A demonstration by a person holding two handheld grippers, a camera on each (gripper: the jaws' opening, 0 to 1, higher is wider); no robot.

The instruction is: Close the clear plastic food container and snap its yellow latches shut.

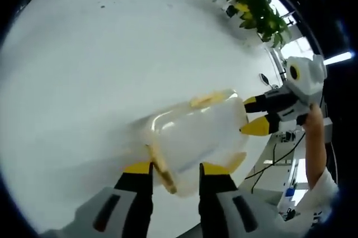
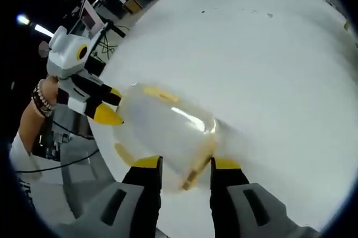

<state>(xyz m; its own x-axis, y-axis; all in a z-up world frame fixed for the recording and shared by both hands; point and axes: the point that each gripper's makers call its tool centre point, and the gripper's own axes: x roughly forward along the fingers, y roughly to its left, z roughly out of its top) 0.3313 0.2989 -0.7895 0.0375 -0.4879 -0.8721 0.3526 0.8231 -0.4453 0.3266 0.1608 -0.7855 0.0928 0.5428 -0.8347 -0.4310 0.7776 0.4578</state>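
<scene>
The clear plastic container (image 1: 196,134) with yellow latches is held between my two grippers over the white table, and it looks blurred. In the left gripper view my left gripper (image 1: 176,168) has its yellow-tipped jaws set against both sides of the container's near end, with a yellow latch (image 1: 162,172) between them. The right gripper (image 1: 254,116) comes in from the right and meets the container's far end. In the right gripper view my right gripper (image 2: 185,163) flanks the container (image 2: 168,126) at its other end in the same way. The left gripper (image 2: 112,105) touches the far end from the left.
The white table (image 1: 100,53) spreads wide behind the container. A potted plant (image 1: 257,6) stands at its far edge. Cables and equipment (image 2: 61,137) lie beyond the table's near edge, beside a person's braceleted wrist (image 2: 40,98).
</scene>
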